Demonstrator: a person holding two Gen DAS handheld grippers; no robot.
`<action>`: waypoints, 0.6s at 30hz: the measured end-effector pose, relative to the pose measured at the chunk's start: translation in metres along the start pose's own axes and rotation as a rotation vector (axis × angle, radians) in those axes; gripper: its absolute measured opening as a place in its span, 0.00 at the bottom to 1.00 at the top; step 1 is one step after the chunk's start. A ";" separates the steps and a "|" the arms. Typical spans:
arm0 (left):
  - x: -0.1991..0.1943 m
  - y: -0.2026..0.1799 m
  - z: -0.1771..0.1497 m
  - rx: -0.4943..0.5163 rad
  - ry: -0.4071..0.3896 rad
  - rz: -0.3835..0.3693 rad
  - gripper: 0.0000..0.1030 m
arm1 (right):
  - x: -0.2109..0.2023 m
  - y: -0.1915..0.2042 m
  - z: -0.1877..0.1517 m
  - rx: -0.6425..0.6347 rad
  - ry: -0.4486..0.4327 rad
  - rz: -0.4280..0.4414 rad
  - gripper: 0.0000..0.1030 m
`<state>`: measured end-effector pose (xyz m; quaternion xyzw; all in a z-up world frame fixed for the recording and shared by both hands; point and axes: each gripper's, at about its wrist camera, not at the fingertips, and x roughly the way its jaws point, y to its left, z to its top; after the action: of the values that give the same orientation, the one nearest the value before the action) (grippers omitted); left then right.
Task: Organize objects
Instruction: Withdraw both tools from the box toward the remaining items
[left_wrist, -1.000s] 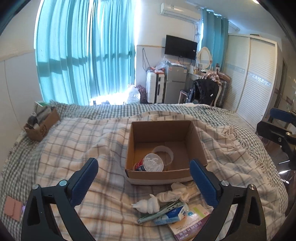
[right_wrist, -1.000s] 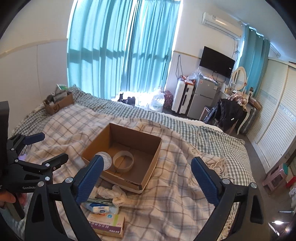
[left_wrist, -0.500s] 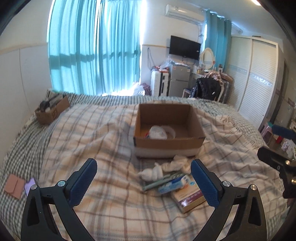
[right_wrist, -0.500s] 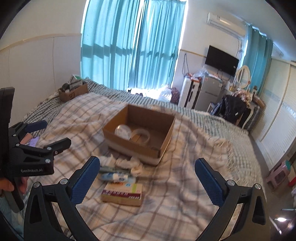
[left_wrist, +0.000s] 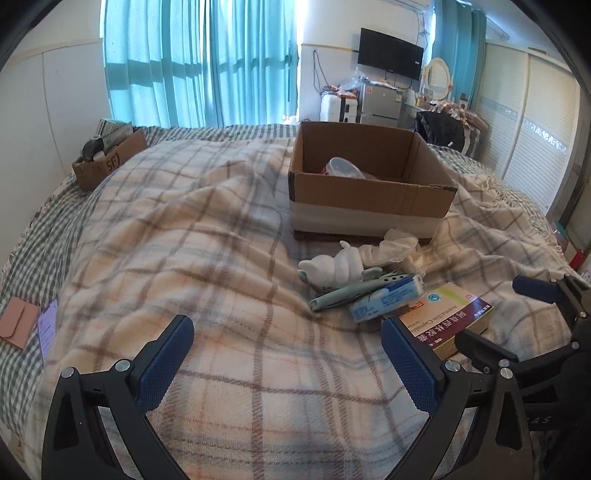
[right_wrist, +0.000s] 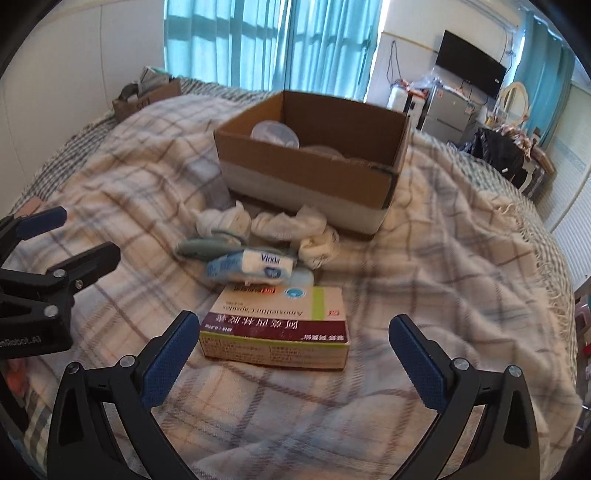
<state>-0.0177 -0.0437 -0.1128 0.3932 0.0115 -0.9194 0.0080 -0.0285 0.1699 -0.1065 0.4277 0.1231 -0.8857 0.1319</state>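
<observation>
An open cardboard box (left_wrist: 371, 192) (right_wrist: 306, 173) sits on the plaid blanket with a clear lidded cup (left_wrist: 341, 168) (right_wrist: 275, 133) inside. In front of it lie white rolled socks (left_wrist: 354, 264) (right_wrist: 288, 225), a grey-green pen-like case (left_wrist: 340, 295), a blue Vinda tissue pack (left_wrist: 386, 299) (right_wrist: 255, 264) and a maroon medicine box (left_wrist: 448, 321) (right_wrist: 275, 328). My left gripper (left_wrist: 286, 363) is open over bare blanket, left of the pile. My right gripper (right_wrist: 293, 363) is open, low over the blanket, with the medicine box just ahead between its fingers.
A small cardboard box (left_wrist: 110, 158) full of items sits at the bed's far left corner. A pink card and a purple slip (left_wrist: 22, 326) lie at the left edge. Wardrobe, TV and fridge stand beyond the bed.
Both grippers have pulled back from above the cardboard box and dropped low toward the blanket. The right gripper now faces the medicine box closely. Both stayed open.
</observation>
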 end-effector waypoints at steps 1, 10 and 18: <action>0.001 0.002 -0.001 -0.009 0.004 0.000 1.00 | 0.004 0.001 -0.001 0.001 0.014 -0.001 1.00; 0.008 0.009 -0.004 -0.057 0.037 -0.008 1.00 | 0.033 0.014 -0.006 -0.018 0.100 0.018 1.00; 0.014 0.007 -0.006 -0.051 0.064 0.000 1.00 | 0.041 0.024 -0.006 -0.067 0.131 -0.010 1.00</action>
<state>-0.0234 -0.0511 -0.1274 0.4221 0.0351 -0.9057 0.0176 -0.0409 0.1437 -0.1453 0.4794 0.1632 -0.8519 0.1336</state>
